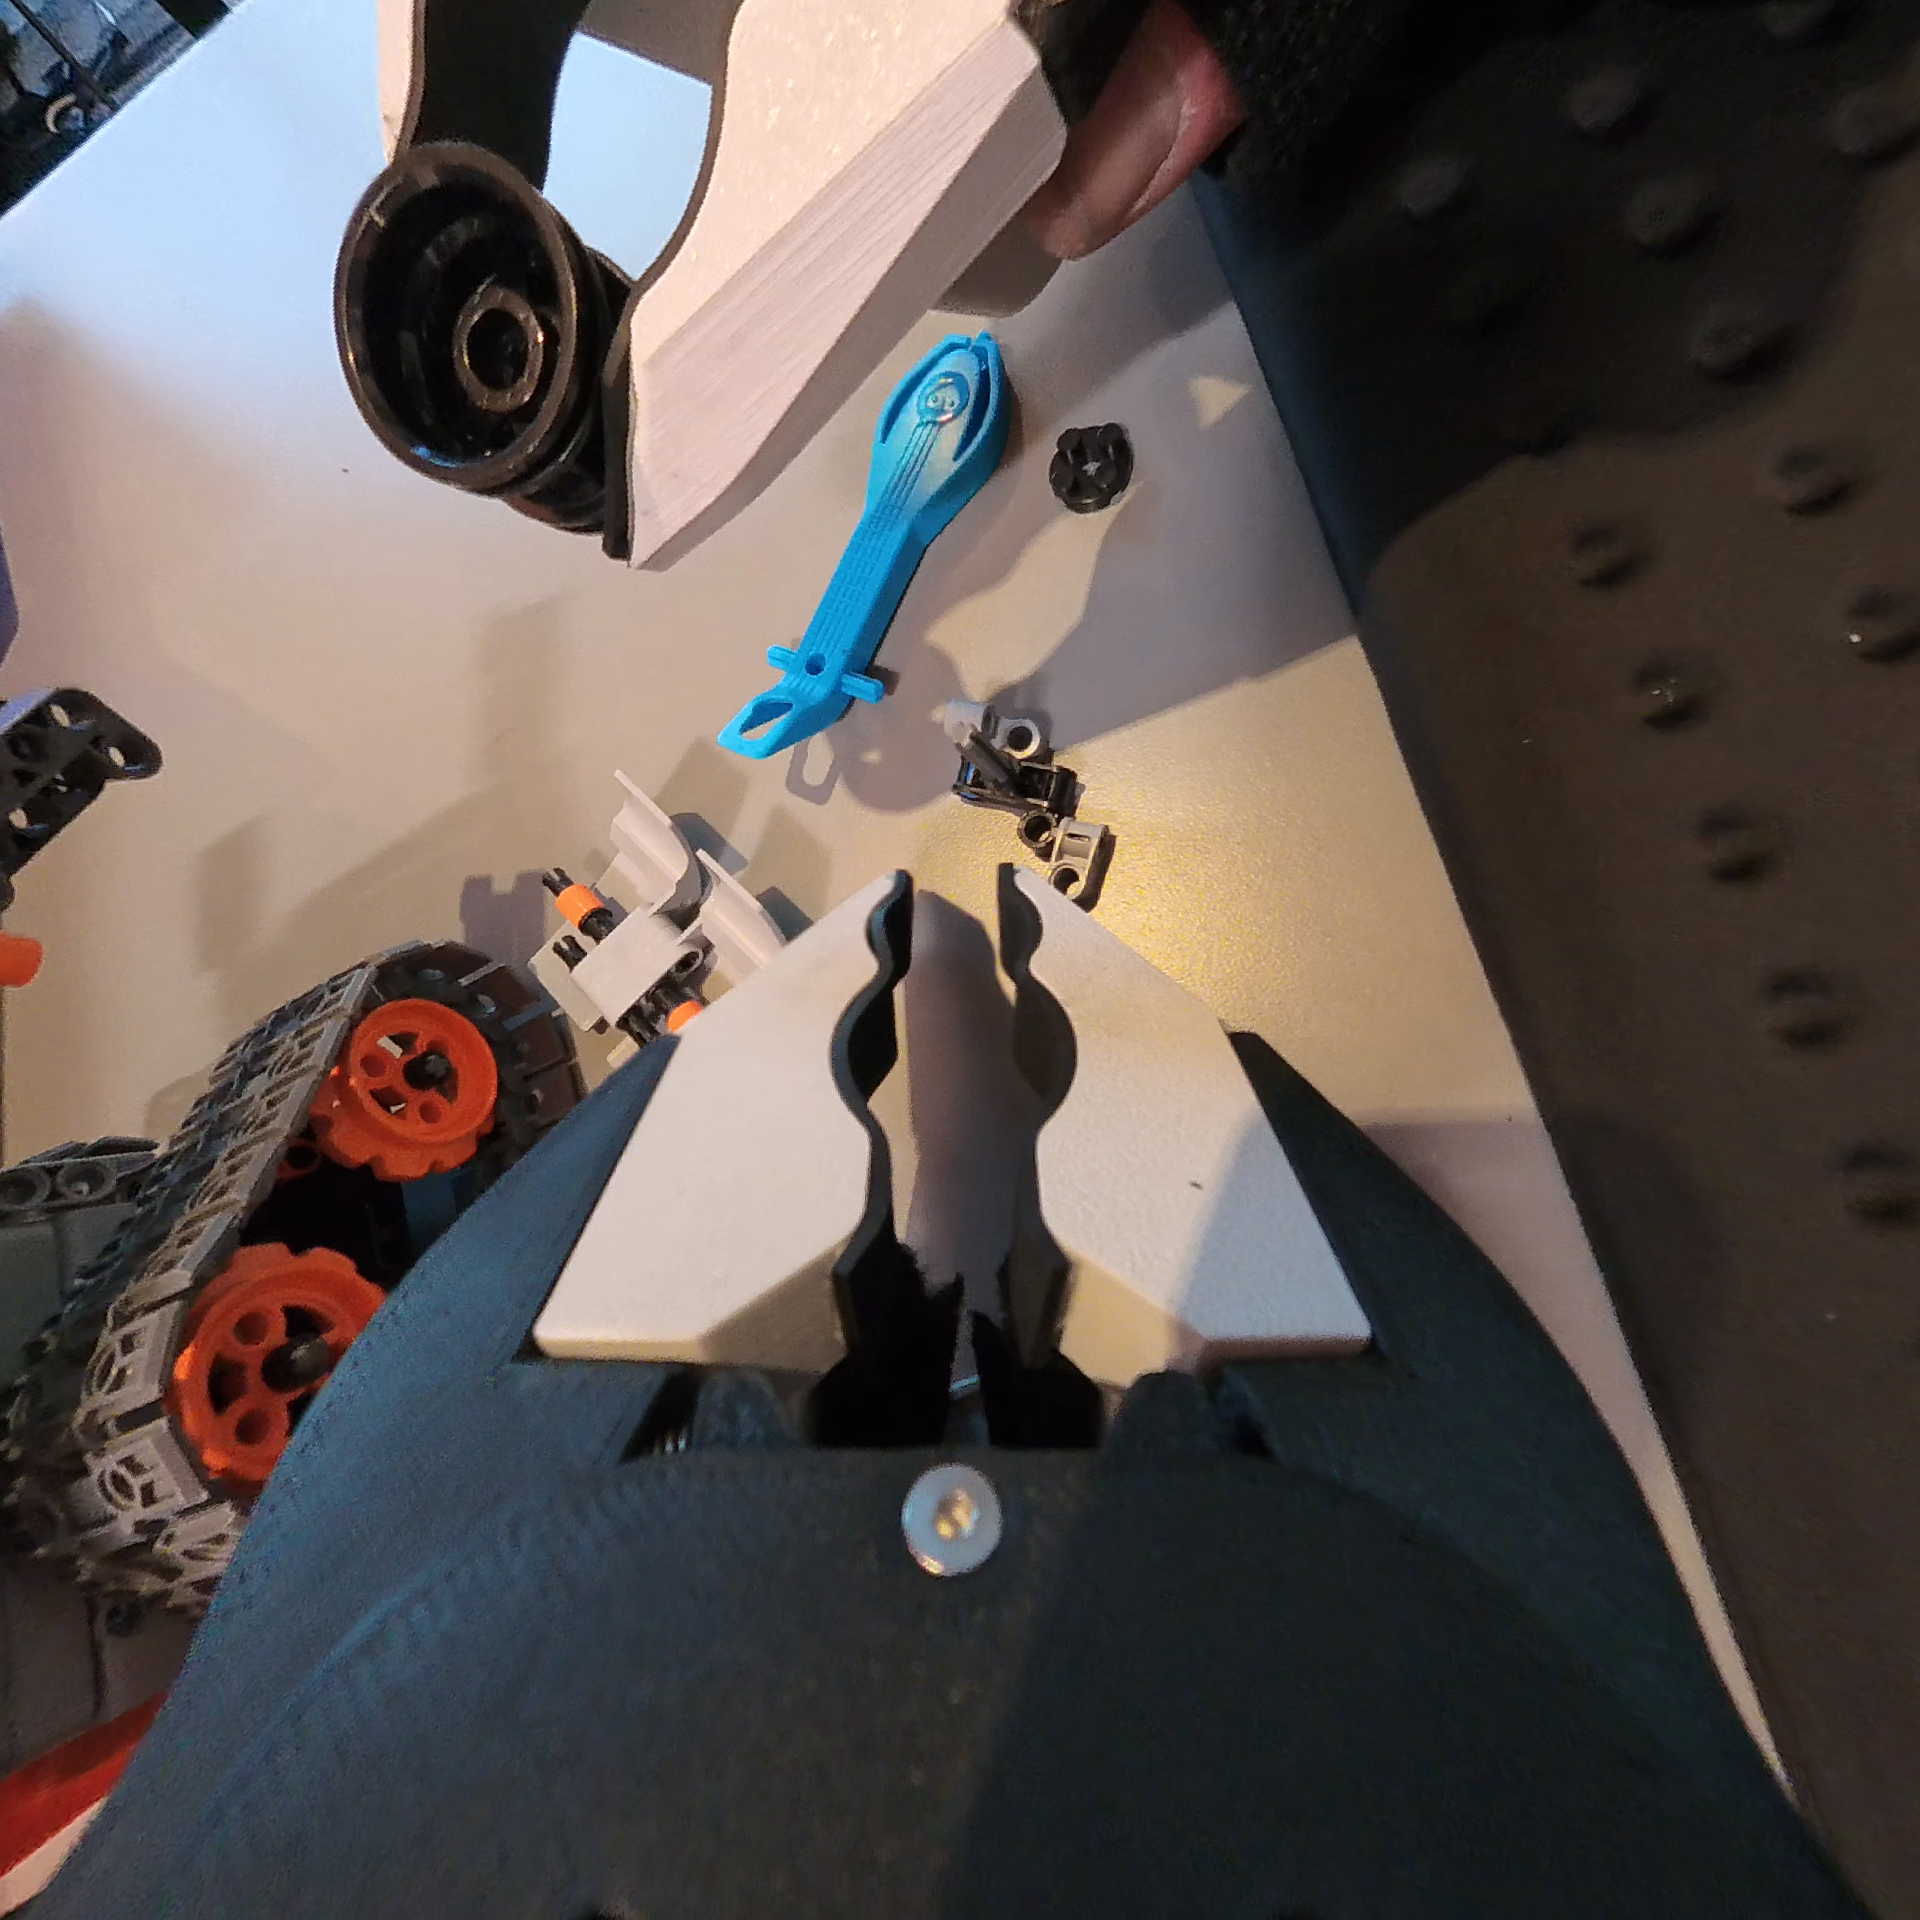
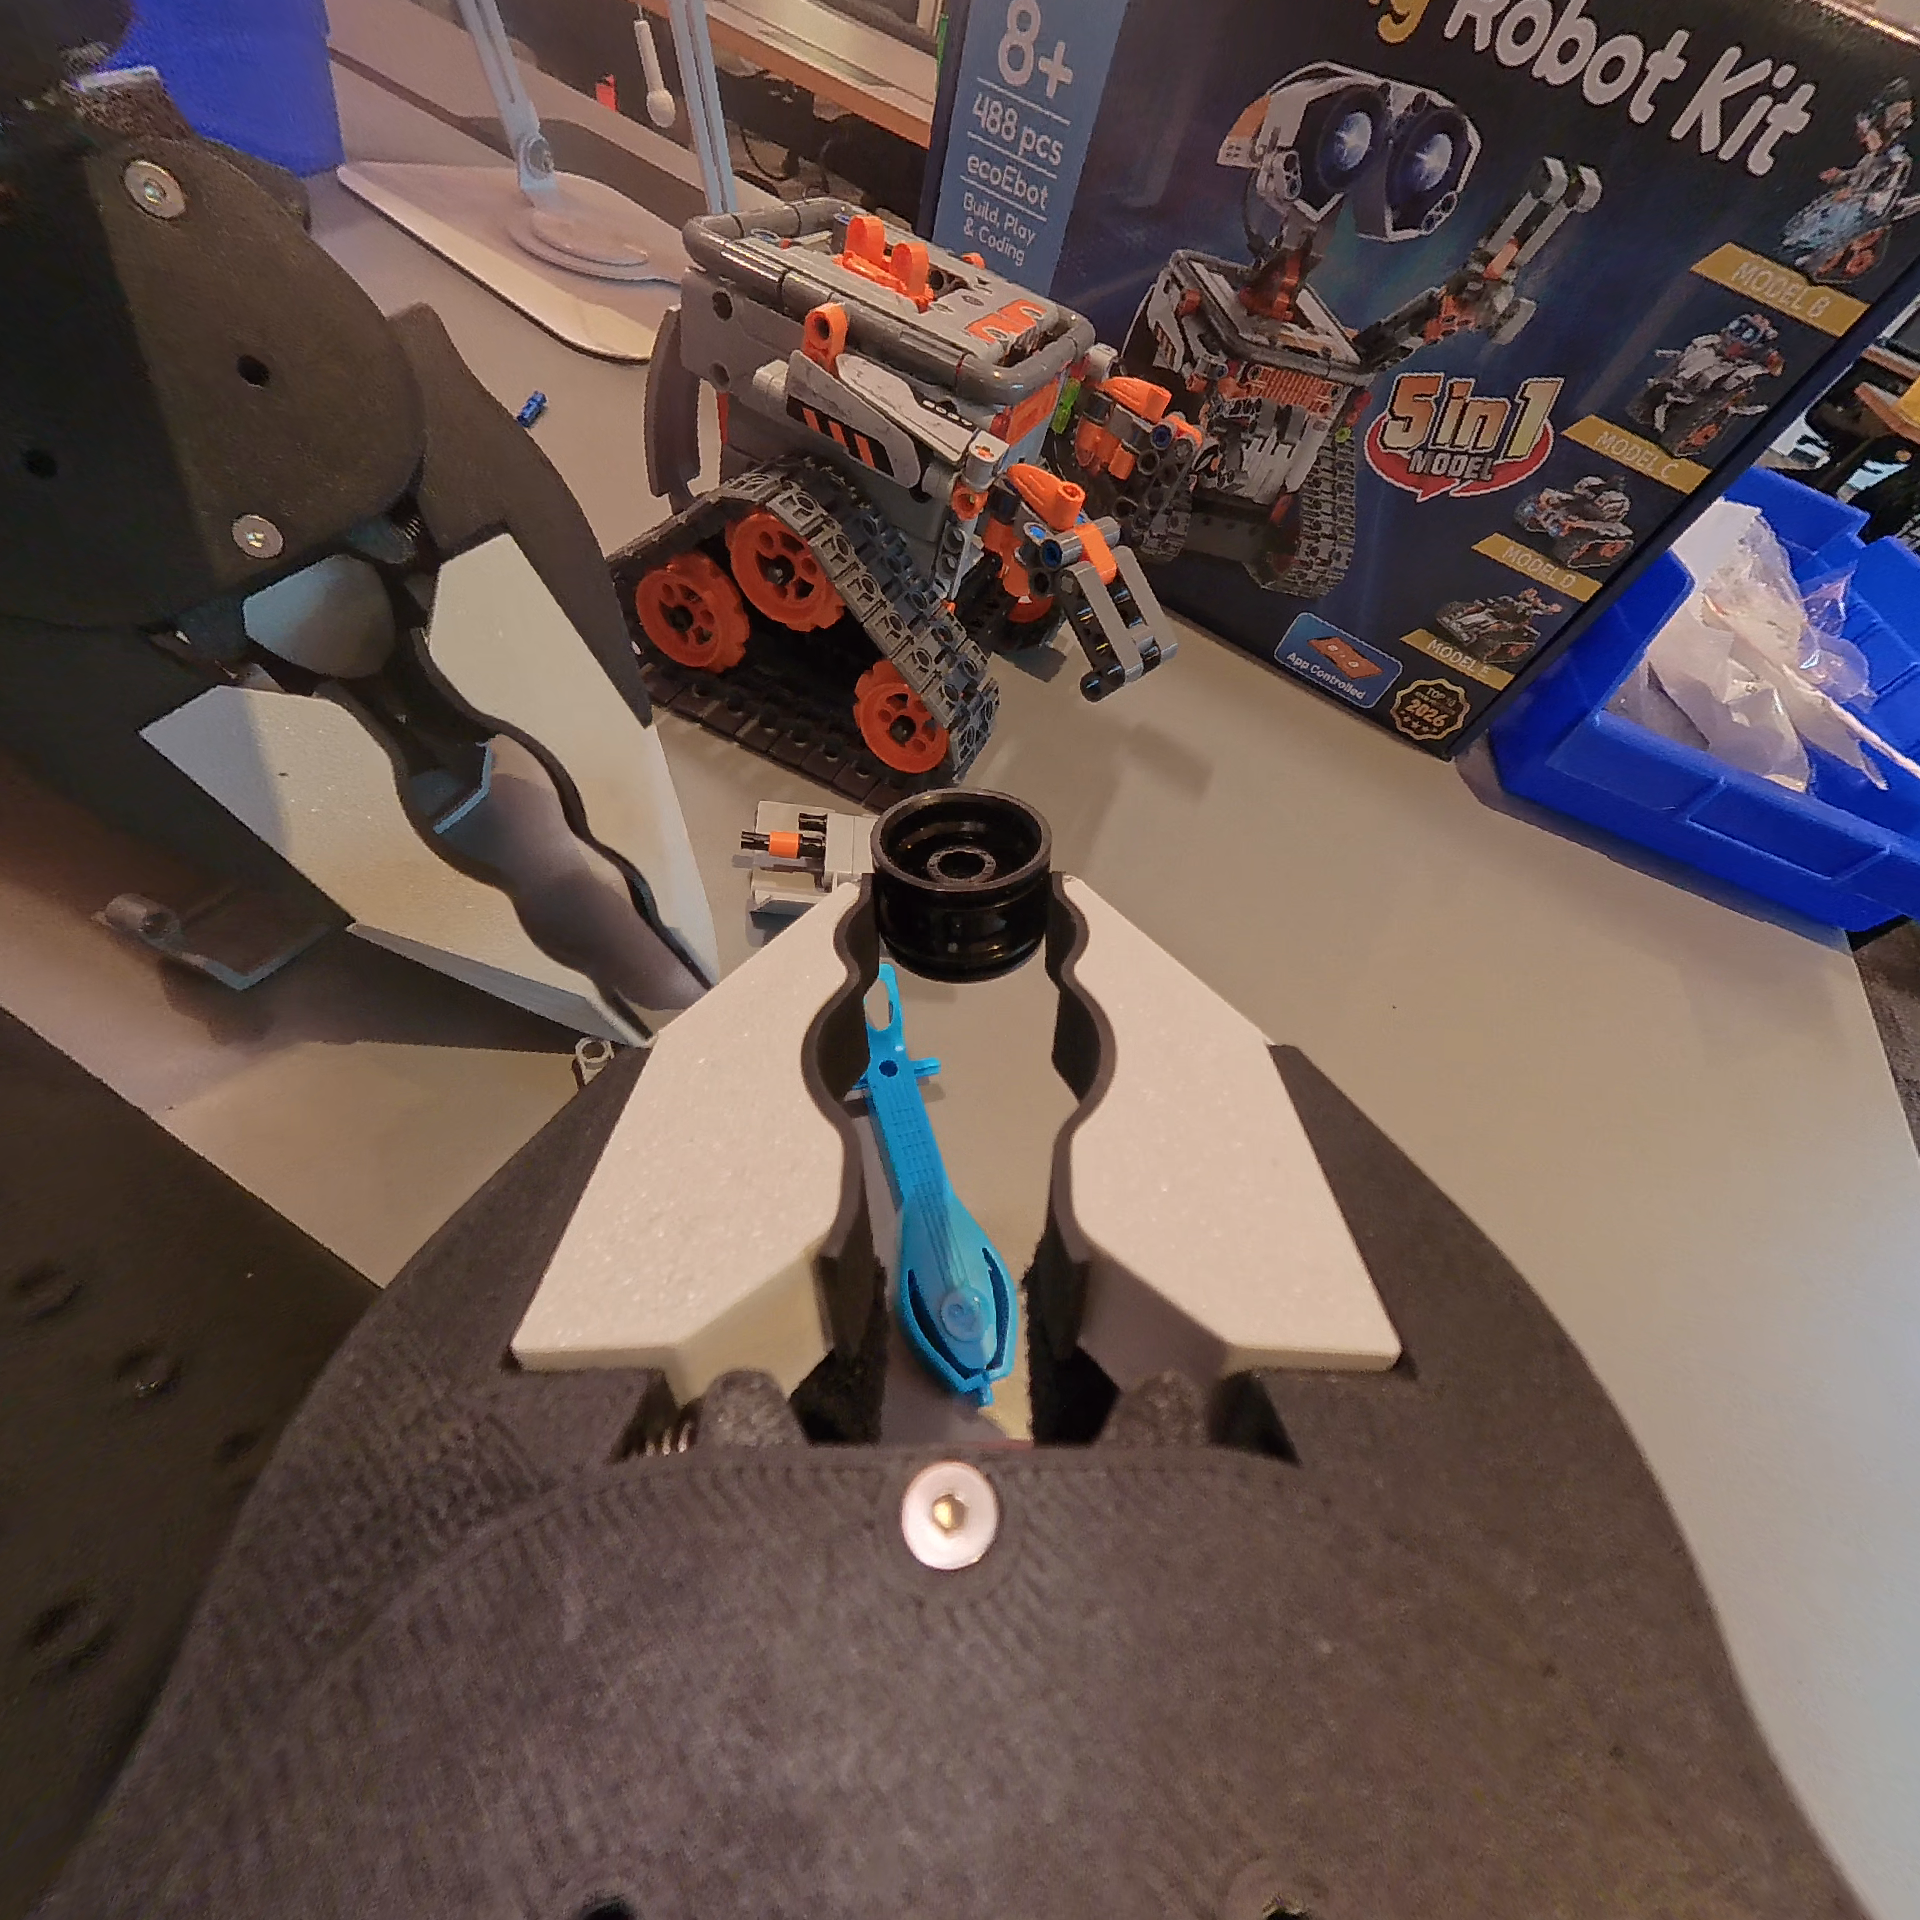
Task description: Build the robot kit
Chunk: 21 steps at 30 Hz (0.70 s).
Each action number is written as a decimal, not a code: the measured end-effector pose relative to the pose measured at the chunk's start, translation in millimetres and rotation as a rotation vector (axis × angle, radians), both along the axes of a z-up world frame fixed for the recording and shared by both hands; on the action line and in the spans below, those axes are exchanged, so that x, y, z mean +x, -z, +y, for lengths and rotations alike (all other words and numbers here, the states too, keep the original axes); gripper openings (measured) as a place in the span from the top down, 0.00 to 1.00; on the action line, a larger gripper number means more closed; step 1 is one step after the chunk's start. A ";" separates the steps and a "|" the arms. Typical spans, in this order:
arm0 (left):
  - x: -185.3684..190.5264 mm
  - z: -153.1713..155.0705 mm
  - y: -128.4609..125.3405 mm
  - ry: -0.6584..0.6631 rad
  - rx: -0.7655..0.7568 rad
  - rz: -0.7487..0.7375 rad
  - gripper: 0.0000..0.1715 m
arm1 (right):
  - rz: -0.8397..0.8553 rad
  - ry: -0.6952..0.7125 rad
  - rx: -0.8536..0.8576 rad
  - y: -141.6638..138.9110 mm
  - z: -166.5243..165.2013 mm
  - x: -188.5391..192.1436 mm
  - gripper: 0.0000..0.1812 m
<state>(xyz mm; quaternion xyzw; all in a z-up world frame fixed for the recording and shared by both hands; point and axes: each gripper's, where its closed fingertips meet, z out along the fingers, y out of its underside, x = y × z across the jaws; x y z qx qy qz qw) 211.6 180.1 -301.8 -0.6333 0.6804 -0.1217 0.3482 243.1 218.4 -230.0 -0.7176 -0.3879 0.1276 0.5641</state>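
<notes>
My right gripper (image 2: 961,904) is shut on a black wheel rim (image 2: 958,883) and holds it at its fingertips, above the table. The left wrist view shows the rim (image 1: 468,332) in that gripper's white fingers (image 1: 831,260), near a person's hand (image 1: 1132,135). A blue plastic tool (image 2: 925,1174) lies flat on the table under the right gripper; it also shows in the left wrist view (image 1: 883,540). My left gripper (image 1: 954,883) is empty, its jaws a narrow gap apart. It hovers just before small black and grey connectors (image 1: 1023,790) and shows in the right wrist view (image 2: 675,1003).
A tracked grey-and-orange robot model (image 2: 862,468) stands beyond the rim, with a small grey assembly with orange pins (image 2: 800,852) before it. A printed kit box (image 2: 1455,312) and a blue bin (image 2: 1714,727) stand right. A dark studded mat (image 1: 1662,727) borders the table. A small black round part (image 1: 1086,468) lies near the tool. Some 9 cm of space lies between my two pairs of fingers.
</notes>
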 end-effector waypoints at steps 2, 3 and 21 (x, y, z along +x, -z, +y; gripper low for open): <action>-0.1 -0.2 -1.0 -0.001 0.006 0.004 0.90 | -0.002 0.002 0.001 0.0 0.0 0.0 0.84; 0.1 -0.2 -2.0 -0.001 0.009 0.003 0.90 | -0.004 0.002 0.002 0.2 0.1 0.0 0.84; -13.7 22.7 -42.2 -0.070 0.108 -0.058 0.89 | 0.053 0.019 0.004 -7.5 1.7 4.9 0.84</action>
